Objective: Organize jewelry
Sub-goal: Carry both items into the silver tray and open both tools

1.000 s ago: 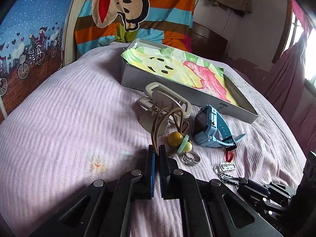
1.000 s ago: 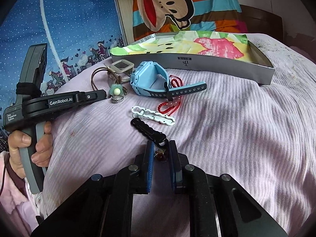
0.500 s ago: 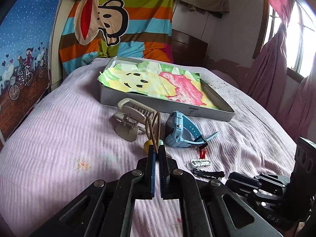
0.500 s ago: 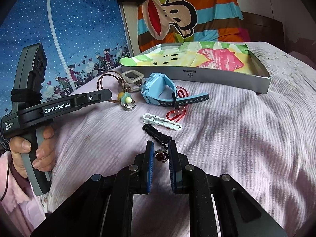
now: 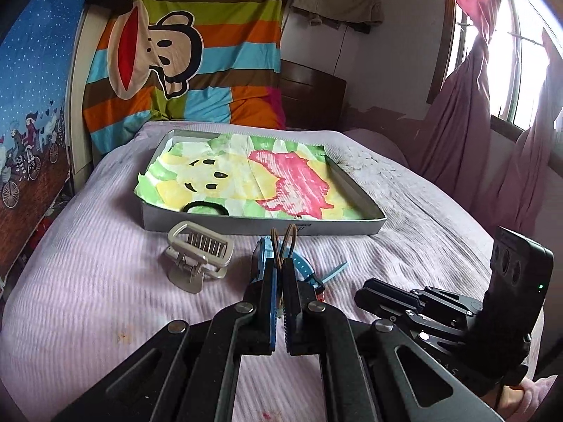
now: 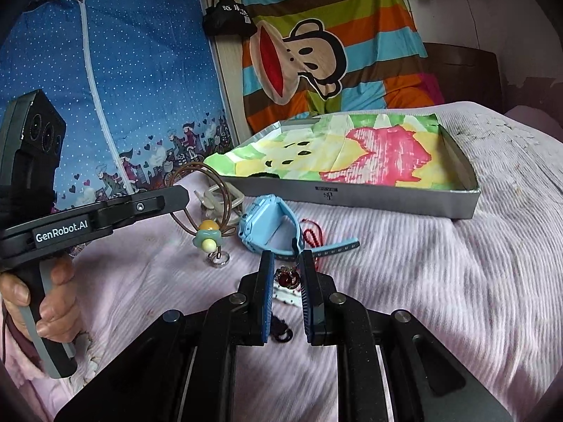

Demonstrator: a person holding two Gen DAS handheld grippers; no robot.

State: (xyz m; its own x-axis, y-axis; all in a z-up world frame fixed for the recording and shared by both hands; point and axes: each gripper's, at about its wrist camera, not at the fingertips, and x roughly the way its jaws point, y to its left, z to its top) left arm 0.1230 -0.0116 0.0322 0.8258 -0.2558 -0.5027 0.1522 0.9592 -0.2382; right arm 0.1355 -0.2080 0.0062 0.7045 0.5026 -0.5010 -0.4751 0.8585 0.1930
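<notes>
Already in the tray: one black hair tie (image 5: 202, 206) lies on the printed paper lining, near the front wall of the grey tray (image 5: 260, 227), centre of the left wrist view; nothing else shows inside
Left gripper (image 5: 278, 277): jaws fully closed on the brown cord necklace (image 6: 197, 190), whose loops stick up above the tips; in the right wrist view the yellow and mint beads (image 6: 207, 235) and a small ring (image 6: 220, 258) dangle from it at left of centre, clear of the bedspread
Right gripper (image 6: 286, 277): jaws nearly closed on a dark red bead charm (image 6: 288, 279), lower centre of its view; a white link piece (image 6: 286, 295) and a black link piece (image 6: 279, 327) show just under the jaws, and I cannot tell whether they hang from the charm
Still on the pink bedspread (image 6: 440, 281): blue child's watch (image 6: 271, 225), red bead string (image 6: 311, 237) beside its strap, beige hair claw clip (image 5: 198, 260) left of centre in the left wrist view
Progress: early by my reading; one item stowed, two lifted but not yet over the tray, three waiting
Change from a second ago: both grippers have risen with unchanged grips; the necklace beads and ring, then resting on the bed, now hang free; the charm has come off the cloth; the tray's interior now shows from higher up
</notes>
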